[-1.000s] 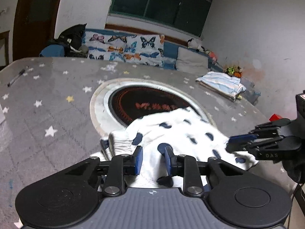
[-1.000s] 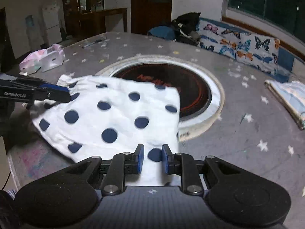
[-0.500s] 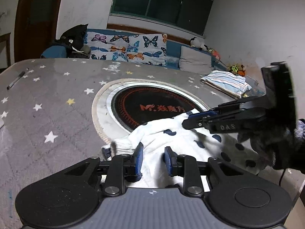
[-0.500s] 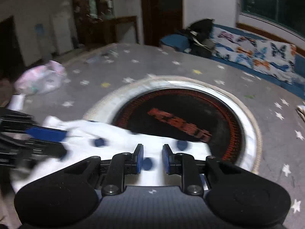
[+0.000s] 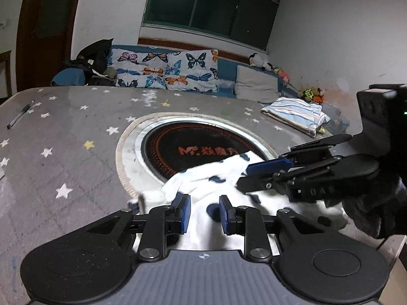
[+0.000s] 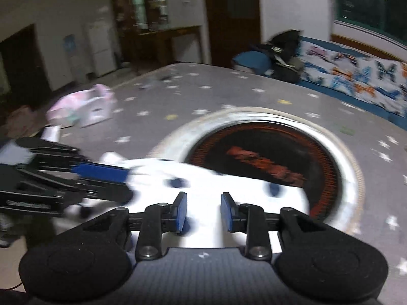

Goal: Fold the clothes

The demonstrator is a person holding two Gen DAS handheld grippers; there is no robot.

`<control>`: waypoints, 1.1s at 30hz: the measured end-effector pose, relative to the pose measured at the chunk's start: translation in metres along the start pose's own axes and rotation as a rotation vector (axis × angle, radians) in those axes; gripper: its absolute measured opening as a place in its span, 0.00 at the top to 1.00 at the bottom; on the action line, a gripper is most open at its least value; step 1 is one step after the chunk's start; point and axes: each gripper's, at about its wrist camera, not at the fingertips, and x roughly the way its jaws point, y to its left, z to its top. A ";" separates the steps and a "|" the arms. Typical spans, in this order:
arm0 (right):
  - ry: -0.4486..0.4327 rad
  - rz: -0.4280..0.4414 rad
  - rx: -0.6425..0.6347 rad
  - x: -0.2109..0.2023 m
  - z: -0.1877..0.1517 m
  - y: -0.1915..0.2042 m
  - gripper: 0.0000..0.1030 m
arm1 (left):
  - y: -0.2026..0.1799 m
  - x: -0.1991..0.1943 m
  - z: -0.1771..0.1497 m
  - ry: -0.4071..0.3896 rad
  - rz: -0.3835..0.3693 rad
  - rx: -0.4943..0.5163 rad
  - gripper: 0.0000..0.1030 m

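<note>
Star-printed grey table (image 5: 63,157) with a round dark inset plate (image 5: 193,150) lying ahead of both tools. On it, directly beneath and ahead of the left gripper (image 5: 202,214), rests the white dotted garment (image 5: 203,178) — bunched, its far edge overlapping the near rim of the plate. A folded striped cloth (image 5: 296,113) sits well off, ahead and to the right of that tool; a pale crumpled bundle (image 6: 84,106) lies far ahead-left of the right gripper (image 6: 203,212).

Left gripper: jaws apart, with garment fabric visible in the gap; whether the pads actually touch cloth cannot be told. Right gripper: in its own view the jaws stand apart over the cloth; in the left view its blue-padded fingers (image 5: 269,165) point across the garment from the right, lying close together at the fabric. Whether it pinches an edge cannot be told.

Step judged in hand: carrying one side of the garment over the other. To do it well, each tool should take a single layer at a corner, keep both hems level, and lay the fold flat before letting go, so no ridge is trapped.

Hard to make out — the right view is motion-blurred; the garment's near edge is hidden behind both tool bodies; its outline and type stay unclear.
</note>
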 end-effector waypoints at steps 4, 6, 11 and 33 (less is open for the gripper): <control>0.018 0.022 -0.045 0.008 -0.001 0.018 0.72 | 0.002 -0.002 -0.005 0.008 0.013 0.013 0.74; 0.044 -0.025 -0.062 0.010 -0.005 0.020 0.72 | 0.004 0.000 -0.007 0.014 0.018 0.013 0.74; 0.075 -0.115 -0.044 -0.011 -0.028 0.004 0.72 | 0.005 0.000 -0.008 0.007 0.016 0.008 0.74; 0.037 -0.251 0.085 -0.094 -0.083 -0.026 0.70 | -0.013 -0.035 -0.021 -0.046 0.042 0.108 0.57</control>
